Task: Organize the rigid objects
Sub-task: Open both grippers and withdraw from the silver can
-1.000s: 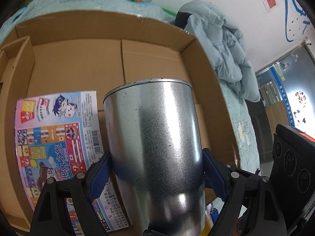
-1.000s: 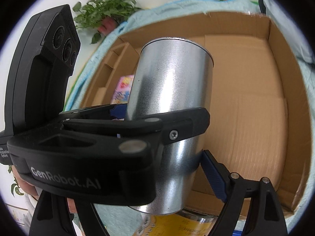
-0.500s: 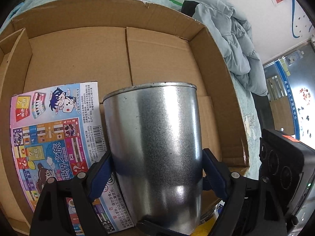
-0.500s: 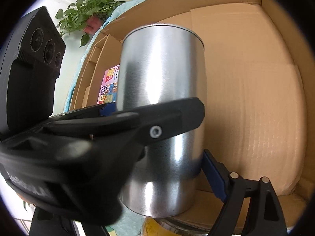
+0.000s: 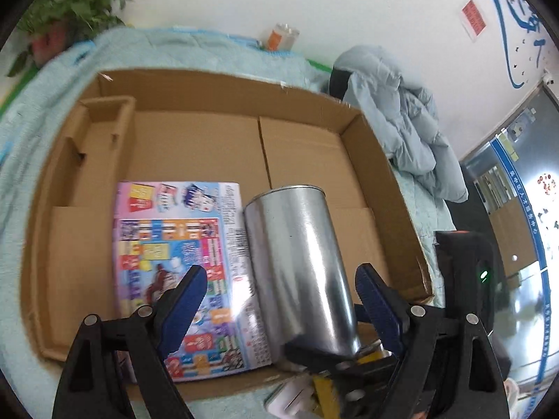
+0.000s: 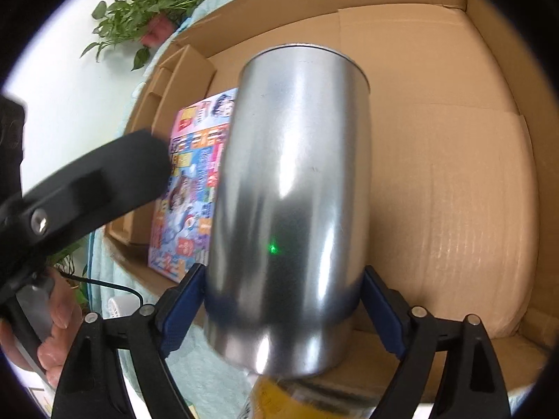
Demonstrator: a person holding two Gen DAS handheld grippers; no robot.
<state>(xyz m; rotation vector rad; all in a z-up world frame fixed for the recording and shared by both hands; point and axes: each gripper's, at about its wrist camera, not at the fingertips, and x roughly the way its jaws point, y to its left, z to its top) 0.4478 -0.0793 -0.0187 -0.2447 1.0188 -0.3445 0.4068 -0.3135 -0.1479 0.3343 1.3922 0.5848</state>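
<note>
A plain metal can (image 6: 290, 209) hangs tilted over the near wall of a big cardboard box (image 6: 454, 174). My right gripper (image 6: 281, 307) has it between its blue pads. Both pads still touch its lower sides while the jaws are opening. In the left wrist view the can (image 5: 300, 262) leans right, its base resting on a black finger (image 5: 314, 352) of the right gripper. My left gripper (image 5: 281, 300) stands open, drawn back from the can, its pads clear of it. A colourful flat game box (image 5: 174, 262) lies on the cardboard box floor (image 5: 195, 146), left of the can.
A cardboard insert (image 5: 101, 129) lines the box's left side. The box sits on a light blue cloth (image 5: 42, 104). A yellow can (image 6: 279, 398) sits below the held can. A potted plant (image 5: 70, 14), a jar (image 5: 283, 36) and a blue jacket (image 5: 401, 122) stand beyond. A hand (image 6: 52, 314) holds the left gripper.
My left gripper, whose pads flanked the can before, has pulled back and up off it. The can stays between the right gripper's pads and now tilts more.
</note>
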